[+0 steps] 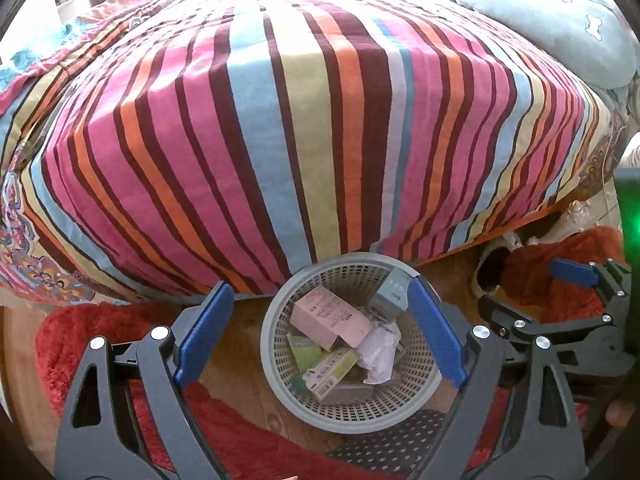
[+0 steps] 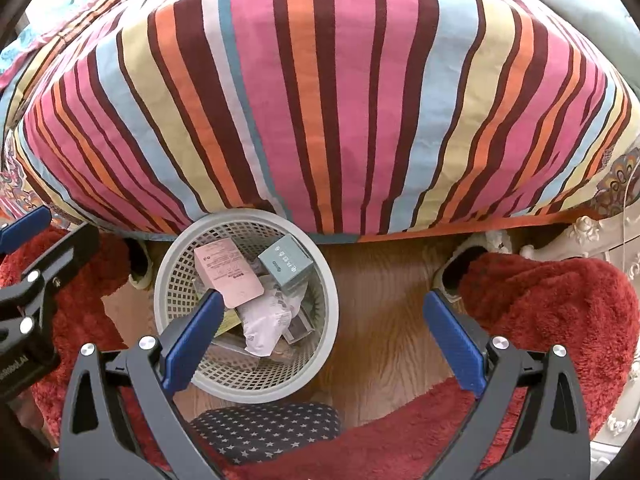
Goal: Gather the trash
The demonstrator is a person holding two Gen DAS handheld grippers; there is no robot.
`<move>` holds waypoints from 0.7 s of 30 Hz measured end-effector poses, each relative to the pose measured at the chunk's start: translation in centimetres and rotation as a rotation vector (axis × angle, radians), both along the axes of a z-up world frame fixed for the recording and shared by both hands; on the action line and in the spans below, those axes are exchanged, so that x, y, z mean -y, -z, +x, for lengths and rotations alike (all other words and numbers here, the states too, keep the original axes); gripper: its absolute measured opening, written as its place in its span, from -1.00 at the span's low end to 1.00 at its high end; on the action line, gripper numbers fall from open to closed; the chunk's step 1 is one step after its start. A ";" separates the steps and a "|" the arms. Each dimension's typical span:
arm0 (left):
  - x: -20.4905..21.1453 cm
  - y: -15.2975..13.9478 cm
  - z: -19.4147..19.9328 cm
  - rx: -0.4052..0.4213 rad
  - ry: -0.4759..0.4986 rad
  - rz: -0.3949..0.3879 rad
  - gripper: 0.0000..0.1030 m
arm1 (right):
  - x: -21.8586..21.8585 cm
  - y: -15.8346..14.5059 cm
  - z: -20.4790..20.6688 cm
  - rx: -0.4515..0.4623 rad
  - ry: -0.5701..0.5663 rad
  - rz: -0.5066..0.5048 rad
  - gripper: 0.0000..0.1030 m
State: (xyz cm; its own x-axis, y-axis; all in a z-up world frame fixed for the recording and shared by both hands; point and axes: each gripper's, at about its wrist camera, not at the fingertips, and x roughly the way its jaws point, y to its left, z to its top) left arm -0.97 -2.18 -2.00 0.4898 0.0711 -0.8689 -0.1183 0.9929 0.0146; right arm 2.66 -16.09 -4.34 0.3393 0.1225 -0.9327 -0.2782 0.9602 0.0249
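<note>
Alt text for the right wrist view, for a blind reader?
A round grey mesh basket of cardboard boxes and crumpled paper stands on a wooden floor beside a striped bed cover. The right gripper hangs open and empty above.

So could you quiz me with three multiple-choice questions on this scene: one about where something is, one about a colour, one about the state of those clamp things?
1. Where does the grey basket stand?
A. on top of the bed
B. on the wooden floor at the edge of the striped bedspread
C. on a shelf

2. What colour is the largest box lying on top in the basket?
A. pink
B. black
C. bright yellow

3. How do the left gripper and right gripper stand?
A. both shut on a box
B. one holds crumpled paper
C. both open and empty

Answers:
1 B: wooden floor shows around the basket, and the striped bedspread hangs just behind it.
2 A: the pale pink box lies over the other trash.
3 C: the blue fingers of each are spread wide with nothing between the pads.
</note>
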 end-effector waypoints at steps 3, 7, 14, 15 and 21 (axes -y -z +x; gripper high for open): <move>0.1 0.2 0.0 -0.008 0.007 -0.005 0.68 | 0.0 0.1 0.0 -0.004 0.001 -0.001 0.85; 0.0 0.4 0.1 -0.013 0.008 -0.011 0.68 | -0.1 0.1 0.0 -0.004 0.001 -0.001 0.85; -0.2 0.7 0.1 -0.020 0.010 -0.023 0.68 | -0.2 0.1 0.0 -0.004 0.002 -0.002 0.85; -0.2 0.7 0.1 -0.020 0.011 -0.025 0.68 | -0.2 0.1 0.0 -0.004 0.001 -0.002 0.85; -0.2 0.7 0.1 -0.018 0.007 -0.022 0.68 | -0.3 0.1 -0.1 -0.002 0.001 0.000 0.85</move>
State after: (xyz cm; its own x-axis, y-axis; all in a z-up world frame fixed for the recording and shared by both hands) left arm -0.90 -2.03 -2.69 0.4743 0.0487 -0.8790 -0.1110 0.9938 -0.0048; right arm 2.59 -15.77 -4.43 0.3378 0.1217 -0.9333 -0.2771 0.9605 0.0250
